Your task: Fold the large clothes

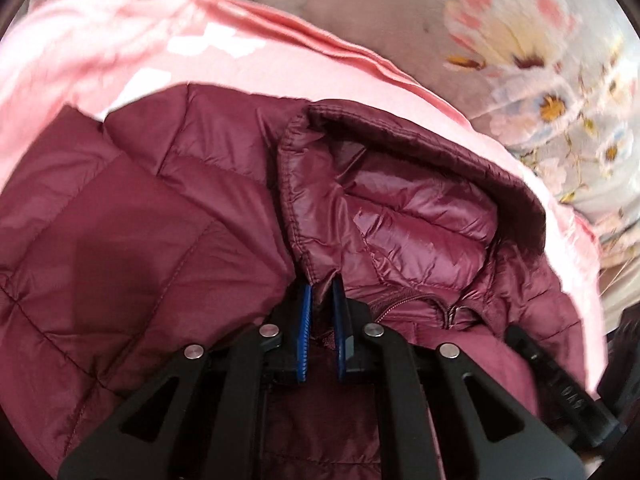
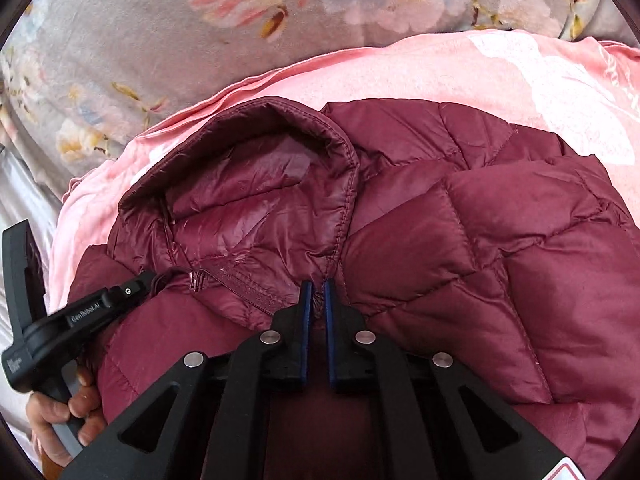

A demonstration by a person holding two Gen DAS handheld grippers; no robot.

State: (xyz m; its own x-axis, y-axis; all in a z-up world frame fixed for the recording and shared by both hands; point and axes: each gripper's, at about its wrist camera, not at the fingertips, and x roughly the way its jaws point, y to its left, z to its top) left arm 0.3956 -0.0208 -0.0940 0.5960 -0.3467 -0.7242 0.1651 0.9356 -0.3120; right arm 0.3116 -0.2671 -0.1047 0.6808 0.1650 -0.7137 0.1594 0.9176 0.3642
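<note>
A maroon quilted puffer jacket [image 1: 168, 216] with a hood [image 1: 404, 200] lies bunched on a pink blanket [image 1: 132, 52]. My left gripper [image 1: 321, 286] is shut on the jacket fabric at the base of the hood's edge. In the right wrist view the jacket [image 2: 480, 232] and its hood [image 2: 256, 184] fill the middle. My right gripper [image 2: 318, 286] is shut on the jacket at the hood's other base, by the zipper. The left gripper also shows in the right wrist view [image 2: 140, 280], gripping the collar at the left, with the hand below it.
The pink blanket [image 2: 500, 72] lies over grey floral bedding [image 2: 120, 40], which also shows in the left wrist view [image 1: 540, 60]. The right gripper's body [image 1: 560, 380] sits at the lower right of the left wrist view.
</note>
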